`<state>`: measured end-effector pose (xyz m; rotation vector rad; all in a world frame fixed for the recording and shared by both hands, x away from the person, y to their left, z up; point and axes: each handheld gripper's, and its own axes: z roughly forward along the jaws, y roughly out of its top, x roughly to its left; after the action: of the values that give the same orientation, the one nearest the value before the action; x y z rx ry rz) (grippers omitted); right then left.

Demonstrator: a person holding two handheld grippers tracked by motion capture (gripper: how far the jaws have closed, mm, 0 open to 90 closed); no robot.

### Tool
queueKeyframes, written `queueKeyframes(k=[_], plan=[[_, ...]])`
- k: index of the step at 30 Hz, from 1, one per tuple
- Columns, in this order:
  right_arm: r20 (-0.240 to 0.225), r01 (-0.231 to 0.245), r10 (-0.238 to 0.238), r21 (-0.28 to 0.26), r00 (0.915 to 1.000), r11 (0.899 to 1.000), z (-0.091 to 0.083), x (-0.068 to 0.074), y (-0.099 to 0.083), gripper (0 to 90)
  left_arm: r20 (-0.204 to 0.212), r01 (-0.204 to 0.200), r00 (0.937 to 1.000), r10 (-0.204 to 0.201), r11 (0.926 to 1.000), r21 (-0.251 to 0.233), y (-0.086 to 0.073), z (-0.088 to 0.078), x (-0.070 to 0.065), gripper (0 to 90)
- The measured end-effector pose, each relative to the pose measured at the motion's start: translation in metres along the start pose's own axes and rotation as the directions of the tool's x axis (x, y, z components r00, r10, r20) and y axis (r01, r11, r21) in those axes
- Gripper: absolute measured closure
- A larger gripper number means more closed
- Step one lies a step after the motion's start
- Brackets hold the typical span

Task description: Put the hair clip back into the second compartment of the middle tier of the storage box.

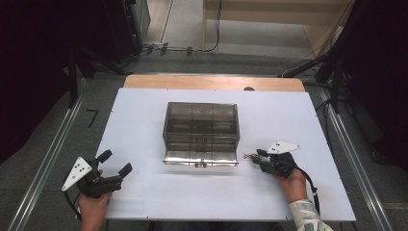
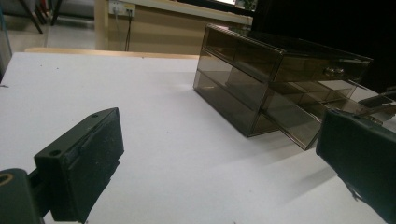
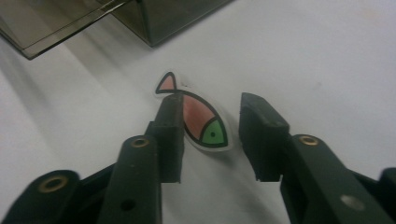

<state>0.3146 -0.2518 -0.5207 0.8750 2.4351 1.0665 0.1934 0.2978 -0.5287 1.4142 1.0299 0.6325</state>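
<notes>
A smoky see-through drawer box (image 1: pixel 201 118) stands mid-table, its lower drawer (image 1: pixel 200 156) pulled out toward me. In the right gripper view a small flat fish-shaped piece (image 3: pixel 201 121), pink with a green head and black outline, lies on the white table. My right gripper (image 3: pixel 211 105) is open around it: the left jaw overlaps the fish's edge and the right jaw stands clear of it. From above, the right gripper (image 1: pixel 255 156) sits just right of the drawer's front corner. My left gripper (image 1: pixel 115 161) is open and empty near the front left, and its view faces the box (image 2: pixel 261 79).
The white table top (image 1: pixel 144 110) lies on a wooden table whose far edge (image 1: pixel 214 83) shows. Dark equipment and cables stand on the floor beyond. Metal rails run along both sides of the table.
</notes>
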Motion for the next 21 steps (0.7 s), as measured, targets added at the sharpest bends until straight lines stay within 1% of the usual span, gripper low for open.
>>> queueKeyframes(k=[1,2,5,6,8,9,10,11,12,13,14,17,18,20,21], plan=[[-0.008,0.008,-0.008,-0.001,0.9999,1.000,-0.0001,0.0004,-0.0001,64.6,0.000,0.000,1.0000,0.000,1.0000,0.000,0.0000,0.0000,0.0000,1.4],[-0.004,0.011,-0.011,0.000,0.9999,1.000,-0.0002,0.0011,-0.0001,65.1,0.000,0.000,1.0000,0.000,1.0000,0.000,0.0000,0.0000,0.0000,1.4],[-0.010,0.010,-0.010,-0.002,0.9999,1.000,-0.0004,0.0007,-0.0004,67.0,0.000,-0.001,1.0000,0.001,1.0000,0.000,0.0000,-0.0001,0.0000,1.4],[-0.016,0.004,-0.004,-0.005,0.9999,1.000,-0.0014,0.0002,-0.0008,70.4,0.000,-0.001,1.0000,0.001,1.0000,0.000,0.0000,-0.0001,-0.0001,1.4],[-0.019,0.006,-0.007,-0.015,0.9998,1.000,-0.0022,0.0001,-0.0012,73.2,0.000,0.000,1.0000,0.000,1.0000,0.000,0.0000,-0.0001,0.0001,1.4],[-0.019,0.006,-0.007,-0.015,0.9998,1.000,-0.0022,0.0001,-0.0012,73.2,0.000,0.000,1.0000,0.000,1.0000,0.000,0.0000,-0.0001,0.0001,1.4],[-0.030,0.008,-0.009,-0.028,0.9995,1.000,-0.0036,0.0000,-0.0019,79.6,0.000,0.000,1.0000,0.000,1.0000,-0.001,0.0000,-0.0001,0.0001,1.4],[-0.030,0.012,-0.013,-0.030,0.9995,0.999,-0.0039,0.0003,-0.0020,81.6,0.001,-0.001,1.0000,0.001,1.0000,-0.001,0.0000,-0.0001,0.0000,1.4],[-0.030,0.012,-0.013,-0.030,0.9995,0.999,-0.0039,0.0003,-0.0020,81.6,0.001,-0.001,1.0000,0.001,1.0000,-0.001,0.0000,-0.0001,0.0000,1.4],[-0.027,0.023,-0.024,-0.030,0.9993,0.999,-0.0037,0.0019,-0.0020,83.7,0.001,-0.002,1.0000,0.002,1.0000,0.000,0.0000,-0.0002,0.0000,1.4],[-0.026,0.027,-0.028,-0.030,0.9993,0.999,-0.0039,0.0023,-0.0020,83.9,0.001,-0.001,1.0000,0.001,1.0000,0.000,0.0000,-0.0001,0.0000,1.4],[-0.018,0.022,-0.022,-0.032,0.9996,0.999,-0.0041,0.0022,-0.0021,84.2,0.000,0.000,1.0000,0.000,1.0000,-0.001,0.0000,-0.0001,0.0001,1.4],[-0.004,0.007,-0.007,-0.046,1.0000,0.999,-0.0051,0.0012,-0.0027,84.3,0.001,0.000,1.0000,0.000,1.0000,-0.001,0.0000,-0.0001,0.0000,1.4],[-0.002,0.003,-0.003,-0.053,1.0000,0.999,-0.0053,0.0008,-0.0029,84.3,0.000,0.001,1.0000,-0.001,1.0000,-0.001,0.0000,-0.0001,0.0001,1.4],[0.018,-0.004,0.005,-0.084,0.9998,0.996,-0.0078,0.0009,-0.0039,84.3,0.000,0.001,1.0000,-0.001,1.0000,-0.001,0.0000,-0.0001,0.0001,1.4]])
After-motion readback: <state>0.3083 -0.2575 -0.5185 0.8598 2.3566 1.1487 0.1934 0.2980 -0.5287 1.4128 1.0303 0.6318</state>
